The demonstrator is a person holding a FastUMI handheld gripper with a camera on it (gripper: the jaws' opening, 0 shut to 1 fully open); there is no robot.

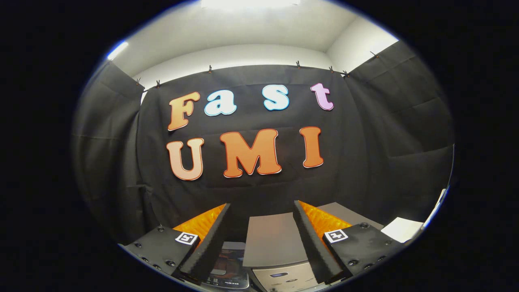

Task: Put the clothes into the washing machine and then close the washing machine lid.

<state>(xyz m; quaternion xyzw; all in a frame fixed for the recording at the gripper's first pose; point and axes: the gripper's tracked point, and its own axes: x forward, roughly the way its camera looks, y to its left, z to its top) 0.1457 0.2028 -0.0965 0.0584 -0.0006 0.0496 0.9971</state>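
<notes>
The booth wall [259,190] of dark cloth takes up most of what lies ahead – the gripper [261,239] is held high and level, looking out over the top of things rather than down at them.

Below and between the fingers sits the washing machine [279,275], seen from above at a shallow angle. A flat grey panel [272,239] stands over it between the fingers – likely the lid, raised, though the angle leaves that unsure. A dark opening with something glossy shows by the left finger [229,265]; whether clothes lie in it I cannot tell.

A white sheet [402,229] lies off beyond the right finger.

The claw is wide – fingers well apart, nothing between them. That fits either a gripper about to go for clothes or one done dropping them; no clothes are visible to settle it.
</notes>
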